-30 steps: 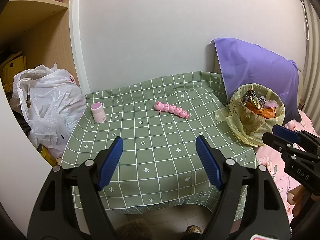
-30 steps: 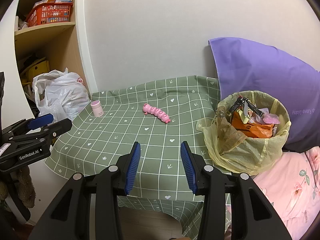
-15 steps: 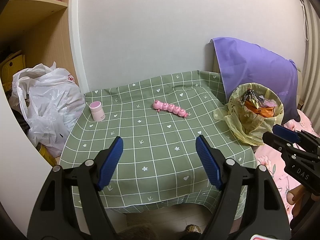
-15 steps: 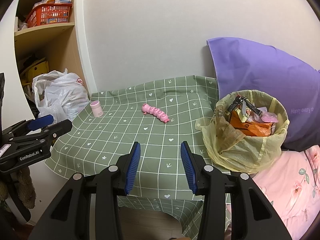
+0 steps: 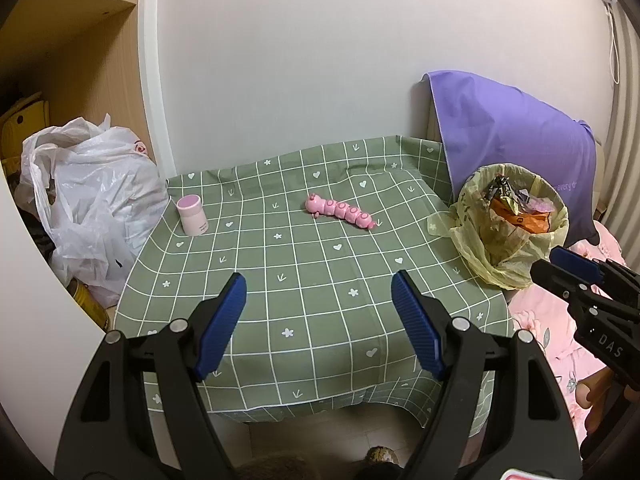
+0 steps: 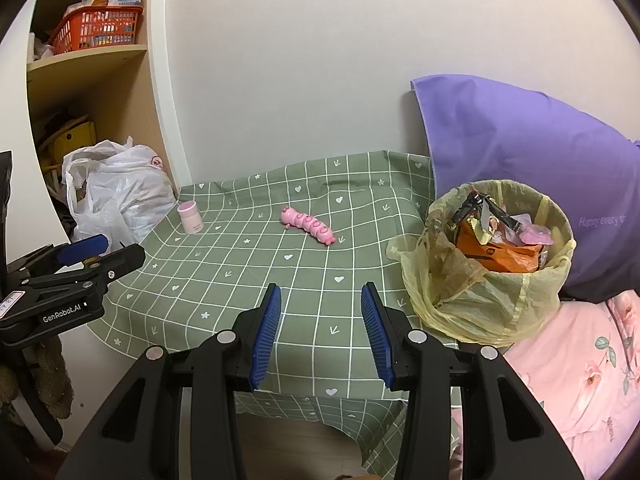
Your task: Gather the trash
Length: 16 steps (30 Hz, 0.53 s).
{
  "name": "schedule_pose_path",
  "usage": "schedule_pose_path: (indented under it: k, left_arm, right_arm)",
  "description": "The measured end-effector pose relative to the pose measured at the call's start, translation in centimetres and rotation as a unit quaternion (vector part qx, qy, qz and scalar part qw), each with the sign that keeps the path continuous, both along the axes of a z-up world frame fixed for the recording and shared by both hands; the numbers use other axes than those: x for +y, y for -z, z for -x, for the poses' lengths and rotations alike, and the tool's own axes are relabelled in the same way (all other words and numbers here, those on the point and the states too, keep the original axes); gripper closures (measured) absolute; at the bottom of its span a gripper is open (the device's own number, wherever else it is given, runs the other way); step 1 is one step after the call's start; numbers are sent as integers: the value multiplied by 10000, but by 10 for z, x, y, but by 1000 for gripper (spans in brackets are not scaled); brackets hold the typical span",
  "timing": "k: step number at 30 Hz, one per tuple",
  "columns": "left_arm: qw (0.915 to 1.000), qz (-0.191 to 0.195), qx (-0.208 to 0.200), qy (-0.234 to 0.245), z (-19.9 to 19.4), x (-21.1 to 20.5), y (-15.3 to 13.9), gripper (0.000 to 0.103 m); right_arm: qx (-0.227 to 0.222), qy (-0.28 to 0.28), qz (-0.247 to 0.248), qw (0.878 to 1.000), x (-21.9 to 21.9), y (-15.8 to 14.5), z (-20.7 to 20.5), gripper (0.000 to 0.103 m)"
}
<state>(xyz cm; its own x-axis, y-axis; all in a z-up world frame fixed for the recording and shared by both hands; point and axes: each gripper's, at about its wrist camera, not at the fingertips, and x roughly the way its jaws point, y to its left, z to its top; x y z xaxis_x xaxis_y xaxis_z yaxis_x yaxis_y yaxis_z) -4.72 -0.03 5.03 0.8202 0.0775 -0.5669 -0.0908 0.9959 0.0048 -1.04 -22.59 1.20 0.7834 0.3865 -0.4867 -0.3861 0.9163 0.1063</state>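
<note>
A bin lined with a yellow bag stands at the table's right side, full of wrappers with an orange packet on top. On the green checked tablecloth lie a pink caterpillar toy and a small pink jar. My left gripper hovers open over the table's front edge, nothing between its blue pads. My right gripper is open too, empty, to the left of the bin. Each gripper shows at the edge of the other's view.
A white plastic bag bulges out of the shelf unit at the left. A purple pillow leans on the wall behind the bin. Pink floral bedding lies at the right. An orange basket sits on a shelf.
The scene sits very slightly differently in both views, a small drift. Both grippers keep the same opening and nothing on the table has moved.
</note>
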Motion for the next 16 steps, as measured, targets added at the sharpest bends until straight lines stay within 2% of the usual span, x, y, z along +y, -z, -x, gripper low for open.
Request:
schedule_pose_path:
  k: [7,12,16]
  left_arm:
    - [10000,-47,8,20,-1,0,4,32]
    - [9990,242,362,-84,-14,13,21,32]
    - [9964,304,580,-536,-41,36,46,32]
  right_arm:
    - [66,38,137,9999,6,3,-1,63]
    - [182,46,233,9996,10,10,-9,63]
    - [326,-168,436,9984,23,24,-34,63]
